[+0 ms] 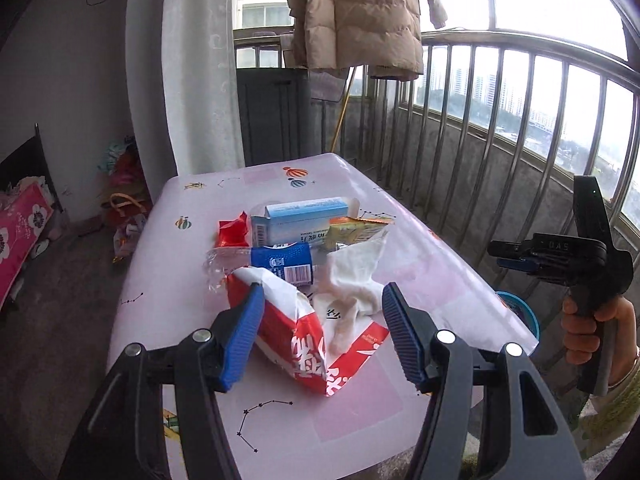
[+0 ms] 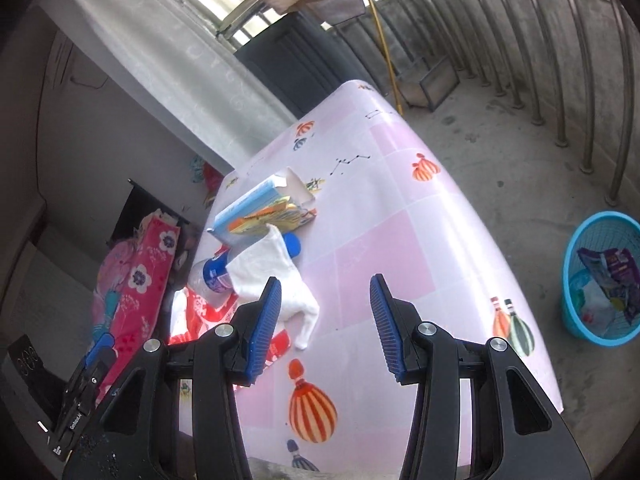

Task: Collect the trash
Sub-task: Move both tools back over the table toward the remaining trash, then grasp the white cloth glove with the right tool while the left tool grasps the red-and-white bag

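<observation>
With both sets of jaws spread and empty, the left gripper (image 1: 323,334) is lining up on the red-and-white wrapper (image 1: 288,340) while the right gripper (image 2: 325,326) is hovering over bare pink tablecloth (image 2: 400,216); pinching a raised fold looks wisest before carrying it to the blue wastebasket (image 2: 576,320).

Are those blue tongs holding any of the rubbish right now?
No. Both the left tongs and right tongs are open and empty, above the table.

A beige puffer jacket (image 1: 360,12) hangs up by the steel balcony railing (image 1: 520,92), with a dark grey cabinet (image 1: 276,116) below it and a sheer white curtain (image 1: 200,72) to its left. The worktop (image 1: 420,248) wears a pink cloth with balloon prints (constellations too). Pink floral bedding (image 2: 136,276) sits off to the left.
</observation>
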Available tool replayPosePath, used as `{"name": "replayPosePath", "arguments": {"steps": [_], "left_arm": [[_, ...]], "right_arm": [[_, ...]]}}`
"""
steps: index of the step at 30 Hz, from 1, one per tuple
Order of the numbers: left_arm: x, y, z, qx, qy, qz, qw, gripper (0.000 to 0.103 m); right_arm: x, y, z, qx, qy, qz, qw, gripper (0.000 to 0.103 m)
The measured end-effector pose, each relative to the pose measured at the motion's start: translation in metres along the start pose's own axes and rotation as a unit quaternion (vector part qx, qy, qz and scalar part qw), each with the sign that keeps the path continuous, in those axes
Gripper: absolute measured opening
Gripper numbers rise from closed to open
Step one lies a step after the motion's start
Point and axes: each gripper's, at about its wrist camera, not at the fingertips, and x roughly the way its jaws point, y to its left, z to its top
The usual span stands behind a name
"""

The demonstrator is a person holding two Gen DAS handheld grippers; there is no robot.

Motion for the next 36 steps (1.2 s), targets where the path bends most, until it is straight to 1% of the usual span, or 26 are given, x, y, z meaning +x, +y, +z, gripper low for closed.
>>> {"name": "replayPosePath", "arguments": {"steps": [3, 8, 13, 16, 19, 23, 27, 30, 32, 34, 36], "left_arm": [[0.010, 0.011, -0.014, -0.015, 0.018, 0.007, 0.9997, 0.059], [0.029, 0.017, -0.031, -0.021, 0.033, 0.023, 0.9990, 0.059], [0.050, 0.015, -0.047, -0.009, 0.053, 0.019, 0.9984, 0.059], [0.062, 0.014, -0.055, 0.003, 0.058, 0.027, 0.9979, 0.059], [0.073, 0.017, -0.062, 0.004, 0.066, 0.028, 0.9974, 0.060], [0.079, 0.019, -0.064, 0.001, 0.060, 0.026, 0.9978, 0.059], [0.083, 0.015, -0.067, 0.019, 0.049, 0.036, 0.9980, 0.060], [0.090, 0.009, -0.074, 0.037, 0.062, 0.042, 0.9965, 0.060], [0.093, 0.010, -0.078, 0.034, 0.073, 0.036, 0.9961, 0.060], [0.094, 0.014, -0.079, 0.022, 0.078, 0.036, 0.9960, 0.060], [0.094, 0.021, -0.080, 0.006, 0.079, 0.041, 0.9960, 0.059]], "right_arm": [[0.016, 0.016, 0.000, -0.017, 0.019, 0.005, 1.000, 0.045], [0.034, 0.034, -0.005, -0.032, 0.045, 0.007, 0.998, 0.045], [0.059, 0.044, -0.010, -0.041, 0.075, 0.000, 0.996, 0.045], [0.076, 0.050, -0.013, -0.053, 0.088, -0.005, 0.995, 0.048], [0.092, 0.054, -0.012, -0.067, 0.099, -0.014, 0.993, 0.050], [0.112, 0.058, -0.011, -0.078, 0.112, -0.023, 0.990, 0.051], [0.125, 0.059, -0.014, -0.085, 0.130, -0.023, 0.988, 0.051], [0.132, 0.061, -0.020, -0.090, 0.143, -0.023, 0.985, 0.051], [0.133, 0.062, -0.023, -0.093, 0.146, -0.023, 0.985, 0.051], [0.132, 0.064, -0.026, -0.100, 0.143, -0.028, 0.984, 0.049], [0.131, 0.064, -0.027, -0.103, 0.144, -0.035, 0.984, 0.041]]}}
